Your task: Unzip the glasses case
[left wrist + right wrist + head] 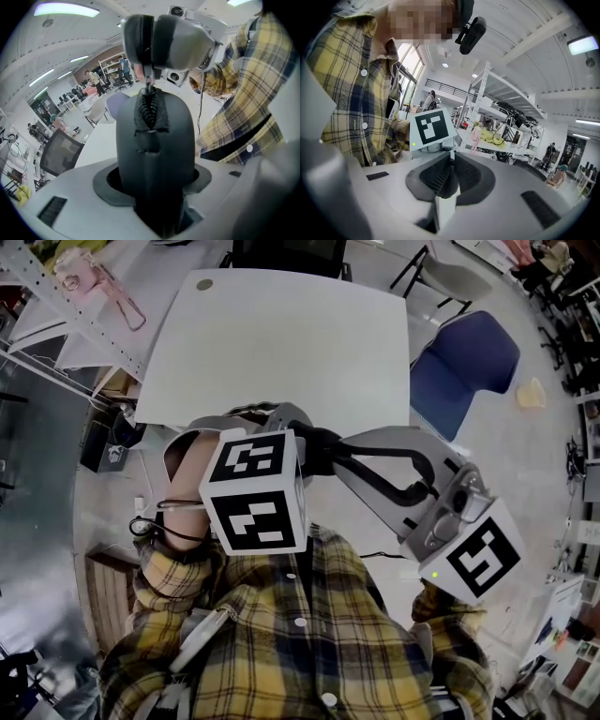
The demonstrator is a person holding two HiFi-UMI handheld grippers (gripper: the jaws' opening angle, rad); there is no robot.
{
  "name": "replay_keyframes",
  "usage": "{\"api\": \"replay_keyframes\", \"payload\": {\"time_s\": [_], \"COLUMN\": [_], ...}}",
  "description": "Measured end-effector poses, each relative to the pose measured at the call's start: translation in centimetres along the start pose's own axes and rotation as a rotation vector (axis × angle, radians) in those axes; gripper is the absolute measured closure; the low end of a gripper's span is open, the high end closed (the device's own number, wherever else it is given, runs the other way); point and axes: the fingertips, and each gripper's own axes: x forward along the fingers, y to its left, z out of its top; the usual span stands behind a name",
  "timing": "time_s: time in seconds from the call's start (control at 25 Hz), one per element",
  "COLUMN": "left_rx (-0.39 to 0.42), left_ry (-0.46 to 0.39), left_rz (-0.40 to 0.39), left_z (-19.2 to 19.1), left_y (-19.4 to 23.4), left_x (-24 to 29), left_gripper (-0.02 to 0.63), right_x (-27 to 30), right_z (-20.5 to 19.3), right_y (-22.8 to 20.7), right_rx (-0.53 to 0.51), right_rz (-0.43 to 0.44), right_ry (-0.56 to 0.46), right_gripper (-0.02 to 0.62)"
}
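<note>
The dark grey glasses case (154, 140) stands upright between my left gripper's jaws in the left gripper view, with its zipper teeth (149, 111) parted near the top. My left gripper (154, 187) is shut on the case. My right gripper (149, 79) comes down from above and pinches the zipper pull (149, 86). In the right gripper view, the right gripper (451, 165) is shut on the thin pull, with the dark case just beyond. In the head view both grippers meet close to the chest: left gripper (286, 427), right gripper (328, 454), and the case (317, 441) mostly hidden between them.
A white table (281, 343) lies just ahead of the grippers. A blue chair (464, 367) stands to its right and a metal shelf rack (75, 310) with a pink bottle (89, 282) to its left. The plaid shirt (300, 634) fills the near side.
</note>
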Motion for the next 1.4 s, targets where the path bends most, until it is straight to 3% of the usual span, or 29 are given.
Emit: {"api": "replay_keyframes", "payload": {"time_s": [0.48,0.72,0.88,1.04,1.4], "left_rx": [0.055,0.122,0.173,0.173,0.123], "left_ry": [-0.043,-0.047,-0.067,-0.089,-0.265], "left_rz": [-0.109,-0.214,-0.295,-0.366,-0.487], "left_z": [1.3,0.9,1.6,1.6,3.1], "left_y": [-2.3,-4.0,-5.1,-5.8,-7.4], "left_x": [0.3,0.4,0.2,-0.2,-1.5], "left_gripper": [0.36,0.36,0.36,0.36,0.362], "right_x": [-0.7,-0.9,-1.7,-1.8,-2.8], "right_z": [0.2,-0.3,-0.3,0.4,0.7], "right_y": [1.4,2.4,2.4,2.4,3.0], "right_rx": [-0.152,-0.1,-0.004,0.071,0.044], "right_rz": [0.288,0.493,0.621,0.674,0.678], "right_ry": [0.027,0.136,0.172,0.146,0.183], "right_gripper": [0.577,0.594,0.595,0.597,0.597]}}
